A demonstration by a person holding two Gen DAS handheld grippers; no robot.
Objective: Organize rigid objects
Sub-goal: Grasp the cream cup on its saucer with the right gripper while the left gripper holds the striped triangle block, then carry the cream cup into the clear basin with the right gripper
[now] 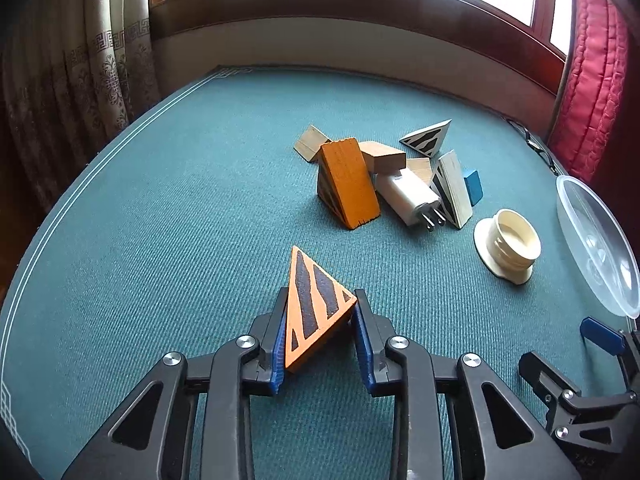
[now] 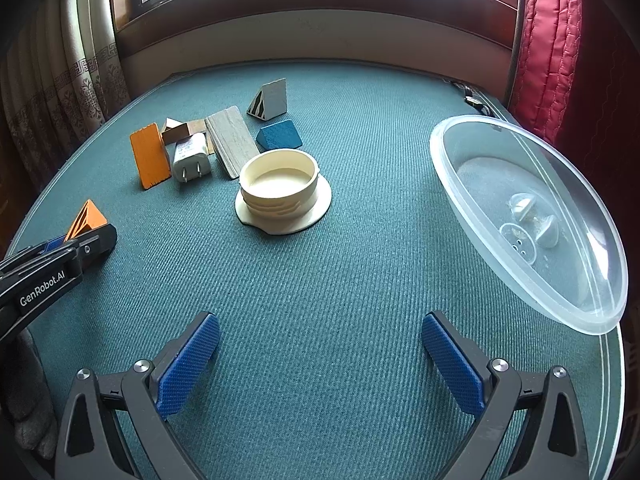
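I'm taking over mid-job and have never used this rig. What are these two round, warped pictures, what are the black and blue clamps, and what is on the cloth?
Each picture comes from a wide-angle camera on a hand-held clamp tool, looking forward along its two blue-padded jaws. There is no robot arm; a person carries one tool in each hand.

The left view shows the left gripper, jaws shut on an orange striped wedge. The right view shows the right gripper, jaws wide open with nothing between them.

On the green tablecloth lie a heap of wooden blocks, a white plug adapter among them, a cream threaded cap and a clear plastic bowl at the right edge.
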